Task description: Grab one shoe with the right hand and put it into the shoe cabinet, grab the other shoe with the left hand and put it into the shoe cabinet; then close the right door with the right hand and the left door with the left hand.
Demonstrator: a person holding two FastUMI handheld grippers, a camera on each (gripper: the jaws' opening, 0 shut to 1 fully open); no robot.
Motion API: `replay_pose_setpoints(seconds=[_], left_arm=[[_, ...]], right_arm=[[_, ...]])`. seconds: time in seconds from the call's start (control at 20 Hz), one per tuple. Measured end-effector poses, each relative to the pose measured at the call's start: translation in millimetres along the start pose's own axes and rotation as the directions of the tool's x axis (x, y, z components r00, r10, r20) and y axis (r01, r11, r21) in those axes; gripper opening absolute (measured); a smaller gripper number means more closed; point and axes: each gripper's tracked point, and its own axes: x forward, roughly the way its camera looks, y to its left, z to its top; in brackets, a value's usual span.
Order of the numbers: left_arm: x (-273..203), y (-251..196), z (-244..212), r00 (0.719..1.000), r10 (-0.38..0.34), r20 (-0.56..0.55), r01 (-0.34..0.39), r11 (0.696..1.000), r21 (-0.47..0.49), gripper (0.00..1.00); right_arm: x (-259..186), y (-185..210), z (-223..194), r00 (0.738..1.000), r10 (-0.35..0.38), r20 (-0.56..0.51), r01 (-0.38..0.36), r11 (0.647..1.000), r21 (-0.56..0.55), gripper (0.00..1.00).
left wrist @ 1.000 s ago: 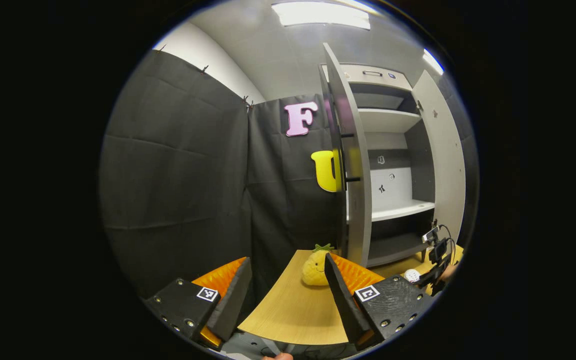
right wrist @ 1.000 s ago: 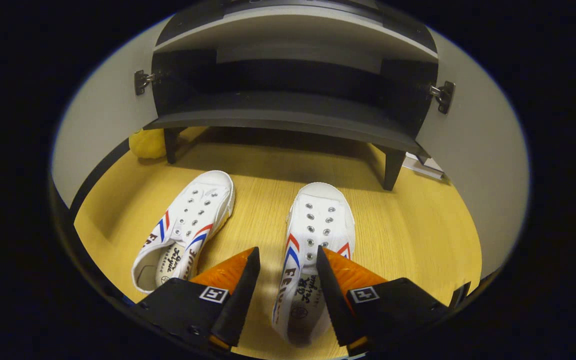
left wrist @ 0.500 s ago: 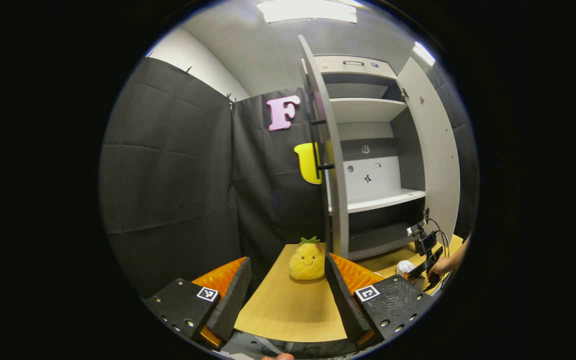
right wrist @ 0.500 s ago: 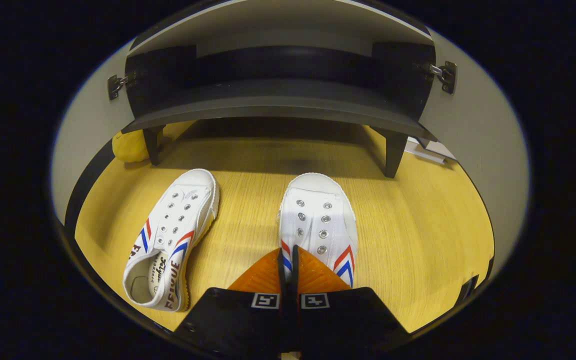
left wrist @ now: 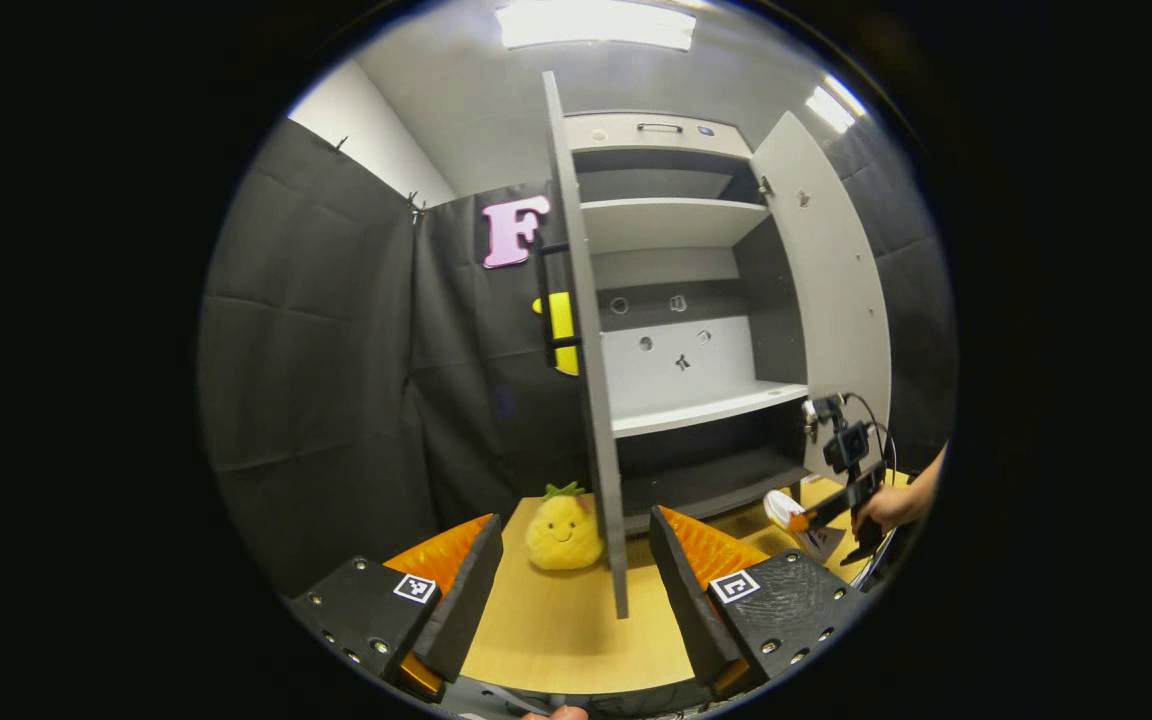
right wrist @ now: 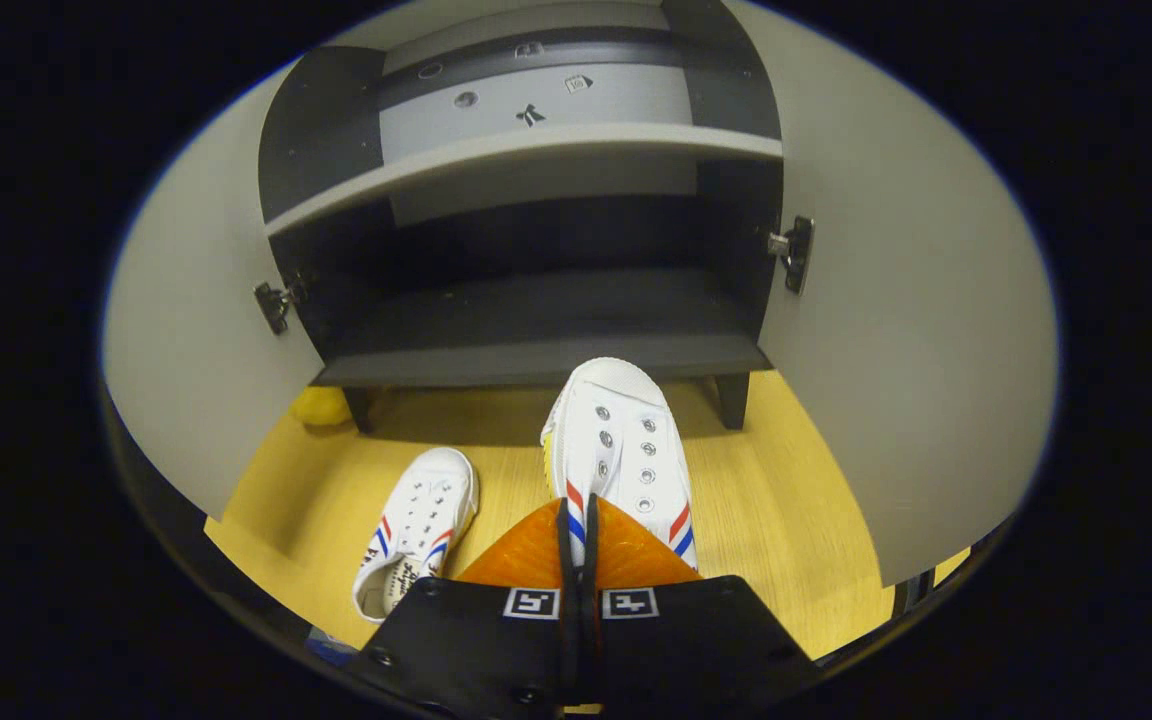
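Right gripper (right wrist: 576,530) clamped on the first shoe (right wrist: 621,450), raised before the cabinet (right wrist: 536,340); left gripper (left wrist: 576,590) wide open, empty; second shoe (right wrist: 416,530) on the floor, both doors open.

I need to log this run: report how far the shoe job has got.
Nothing is stored yet: the bottom shelf of the shoe cabinet looks bare. In hand: the right gripper is shut on one white shoe, held off the table with its toe toward that shelf. Left: the other shoe lies on the table, the left gripper is open, and both doors stand open.
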Motion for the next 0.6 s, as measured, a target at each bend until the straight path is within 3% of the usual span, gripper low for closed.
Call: replay_pose_setpoints(seconds=[0.3,0.5,0.6], left_arm=[[6.7,-22.9,10.2,0.996,-0.077,0.054,0.077,0.997,-0.009,0.79],[16.3,-40.2,5.1,0.992,-0.112,0.051,0.115,0.992,-0.059,0.79],[20.5,-51.0,2.9,0.990,-0.133,0.041,0.136,0.988,-0.078,0.80]], right_arm=[[-62.6,8.9,110.8,0.980,0.038,0.193,-0.036,0.999,-0.013,0.01],[-72.4,17.8,185.2,0.953,0.077,0.292,-0.082,0.997,0.003,0.01],[-57.1,22.2,202.2,0.949,0.094,0.301,-0.117,0.991,0.060,0.01]])
